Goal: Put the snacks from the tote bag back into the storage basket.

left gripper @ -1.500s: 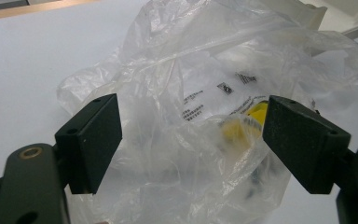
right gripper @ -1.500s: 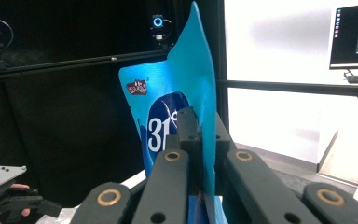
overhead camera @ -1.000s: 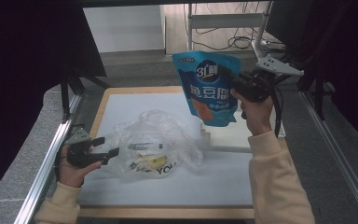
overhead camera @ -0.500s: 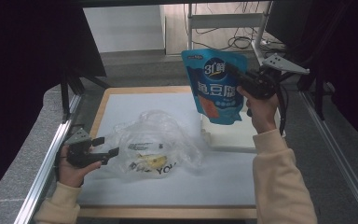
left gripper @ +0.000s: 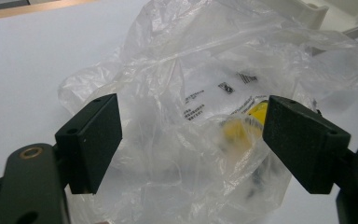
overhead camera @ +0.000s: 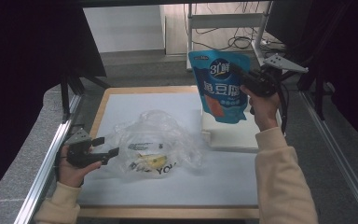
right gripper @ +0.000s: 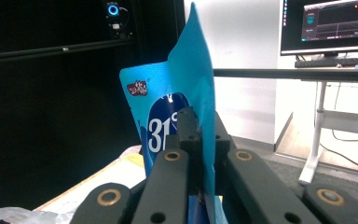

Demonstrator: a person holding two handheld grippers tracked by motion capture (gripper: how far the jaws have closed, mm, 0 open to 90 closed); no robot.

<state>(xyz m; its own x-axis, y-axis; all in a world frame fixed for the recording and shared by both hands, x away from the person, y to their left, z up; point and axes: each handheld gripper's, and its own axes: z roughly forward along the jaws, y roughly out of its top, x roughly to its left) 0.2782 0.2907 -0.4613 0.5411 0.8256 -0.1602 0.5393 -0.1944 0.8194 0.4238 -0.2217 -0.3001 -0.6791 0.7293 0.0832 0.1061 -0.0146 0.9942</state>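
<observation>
The tall blue foil pouch with a white top edge (overhead camera: 221, 84) carries a dark blue round badge with "31" and a degree sign in white, followed by a Chinese character too small to read surely. Below it stand three large white Chinese characters, not clear enough to make out. In the right gripper view the same "31°" shows on the pouch (right gripper: 168, 126), with a small red logo near its upper corner. The crumpled clear plastic bag (overhead camera: 156, 142) bears black capitals ending in "YO" and small unreadable print.

Even overhead light on the white table; surroundings dark; slightly soft focus.
</observation>
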